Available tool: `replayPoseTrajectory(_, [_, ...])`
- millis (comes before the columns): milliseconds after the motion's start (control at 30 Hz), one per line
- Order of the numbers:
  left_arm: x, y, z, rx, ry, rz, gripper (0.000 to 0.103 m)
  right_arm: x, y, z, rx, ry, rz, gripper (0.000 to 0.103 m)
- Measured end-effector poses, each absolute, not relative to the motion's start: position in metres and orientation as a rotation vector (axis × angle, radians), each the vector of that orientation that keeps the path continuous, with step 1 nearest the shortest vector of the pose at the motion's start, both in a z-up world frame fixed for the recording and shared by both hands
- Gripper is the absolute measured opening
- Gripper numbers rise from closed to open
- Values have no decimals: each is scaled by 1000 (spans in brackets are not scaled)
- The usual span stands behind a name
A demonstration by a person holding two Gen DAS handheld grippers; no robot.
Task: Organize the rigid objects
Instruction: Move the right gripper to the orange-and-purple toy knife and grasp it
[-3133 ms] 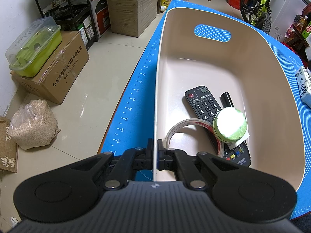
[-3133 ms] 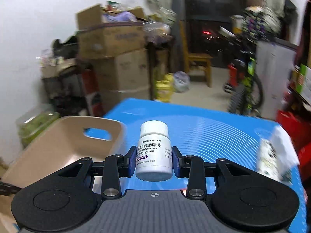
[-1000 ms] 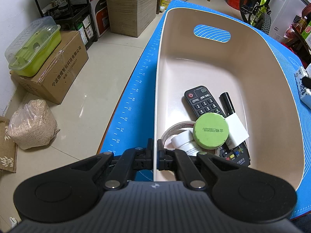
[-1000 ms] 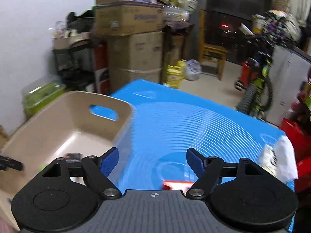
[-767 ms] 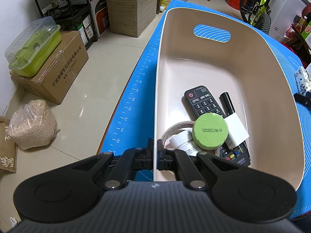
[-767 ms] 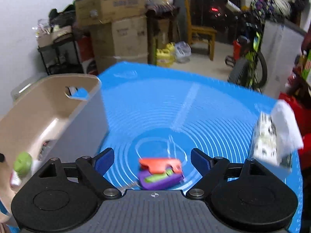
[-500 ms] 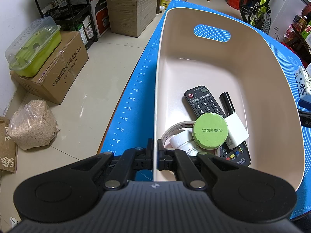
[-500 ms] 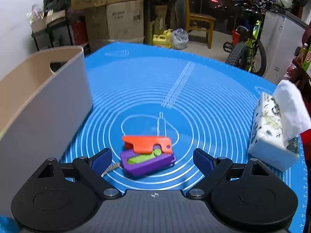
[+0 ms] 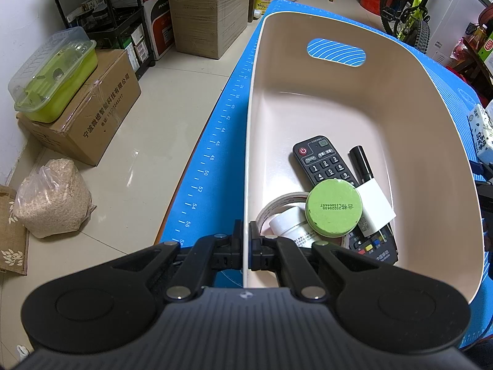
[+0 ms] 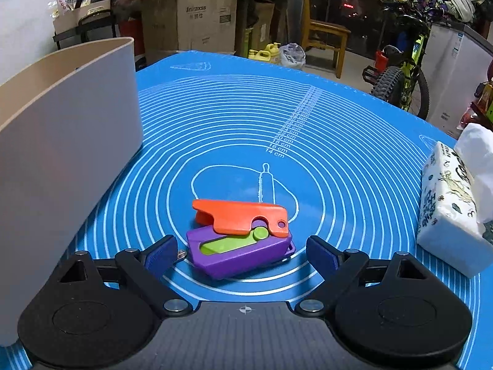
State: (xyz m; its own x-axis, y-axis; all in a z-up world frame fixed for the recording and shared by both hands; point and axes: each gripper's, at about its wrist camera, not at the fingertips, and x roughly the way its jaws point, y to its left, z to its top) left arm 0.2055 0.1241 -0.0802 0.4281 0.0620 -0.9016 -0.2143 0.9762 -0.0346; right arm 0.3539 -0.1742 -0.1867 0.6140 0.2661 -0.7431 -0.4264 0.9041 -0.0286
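My left gripper is shut on the near rim of the beige bin. Inside the bin lie a black remote, a black marker, a tape roll, a white pill bottle and a green-bottomed round container. In the right wrist view my right gripper is open, low over the blue mat. Its fingers stand on either side of a purple, orange and green plastic toy. The bin's outer wall is to the left.
A tissue pack lies on the mat at the right, also at the right edge of the left wrist view. Cardboard boxes, a green lidded container and a sack sit on the floor left of the table.
My right gripper let the pill bottle go into the bin, opened, swung right and came down around the toy on the mat. My left gripper has not moved.
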Motion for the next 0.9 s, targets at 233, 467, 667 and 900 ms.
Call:
replayPoseTrajectory(233, [206,124,-80,-152,1116,174,3,349,-184,-193,-132,759,421,78])
replayPoseTrajectory(467, [206,123,-80,-153,1117,173,3,339,-185,-195,-150,727,374,78])
replayPoseTrajectory(667, [206,124,-80,-152,1117,174,3,325,-192,-183,-154,672,340,78])
replayPoseTrajectory(900, [206,124,-80,-152,1117,174,3,315,-197,-154,-141,589,339,78])
